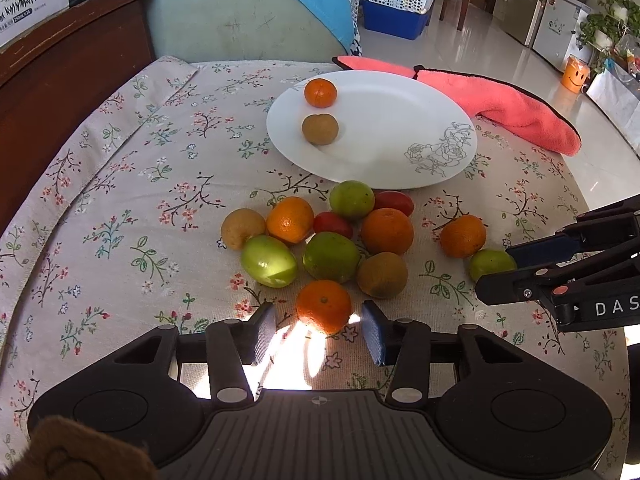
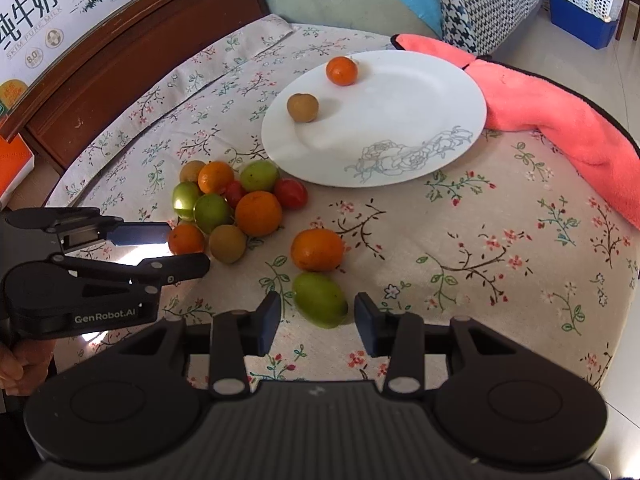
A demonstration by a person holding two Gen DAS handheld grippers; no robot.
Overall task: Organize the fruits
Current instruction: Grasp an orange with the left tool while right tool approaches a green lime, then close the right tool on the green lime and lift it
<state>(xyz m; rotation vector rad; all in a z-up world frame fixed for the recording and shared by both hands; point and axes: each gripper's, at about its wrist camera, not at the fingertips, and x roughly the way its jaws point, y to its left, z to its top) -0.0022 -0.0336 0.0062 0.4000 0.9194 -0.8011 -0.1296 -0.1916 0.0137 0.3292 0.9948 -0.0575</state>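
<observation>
Currently, both jaw pairs are seen spread wide, nothing gripped. The left gripper [image 1: 319,332] is positioned low over the floral tablecloth [image 1: 120,184], its blue pads flanking a small orange mandarin [image 1: 324,306] at the near edge of the fruit pile [image 1: 320,240]; contact between pads and fruit cannot be confirmed. The right gripper [image 2: 316,322] is held likewise around an oval green jujube-like fruit [image 2: 320,299], which lies just beside a second orange mandarin [image 2: 317,250], both set apart from the pile toward the table's right side. The pile itself, a mix of orange, green, brown and red fruits, is gathered on the cloth just in front of the white round plate with a line-drawn flower [image 1: 400,152]. On that plate two fruits are placed near its left rim: a small orange mandarin at the far side [image 1: 320,93] and a brown round fruit [image 1: 320,129] nearer, slightly apart. A pink plush cloth with black trim [image 1: 500,108] is draped along the table's far right edge, touching the plate's far rim.
</observation>
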